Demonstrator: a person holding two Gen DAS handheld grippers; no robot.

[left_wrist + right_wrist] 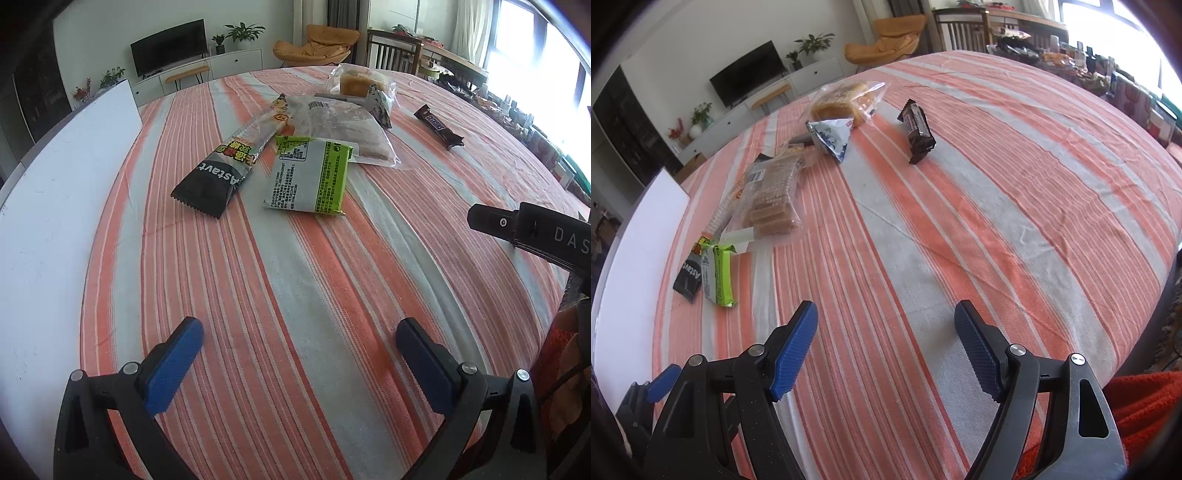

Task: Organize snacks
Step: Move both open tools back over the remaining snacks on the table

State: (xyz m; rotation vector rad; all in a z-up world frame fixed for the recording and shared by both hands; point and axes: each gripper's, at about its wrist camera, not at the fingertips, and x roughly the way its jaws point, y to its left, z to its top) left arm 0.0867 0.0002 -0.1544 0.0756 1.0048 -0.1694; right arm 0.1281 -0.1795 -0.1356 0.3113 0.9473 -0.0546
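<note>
Both the left claw and right claw gape wide and empty over the striped tabletop, snacks scattered beyond: green packet, Snickers bar, wafer bag.

Six snack packs lie on the striped worktop: one long black-ended bar, one green-and-white packet, one clear bag of tan biscuits, one clear bag of bread, one blue-and-white triangular pack and one dark brown chocolate bar. One white board lies along the left edge.
</note>
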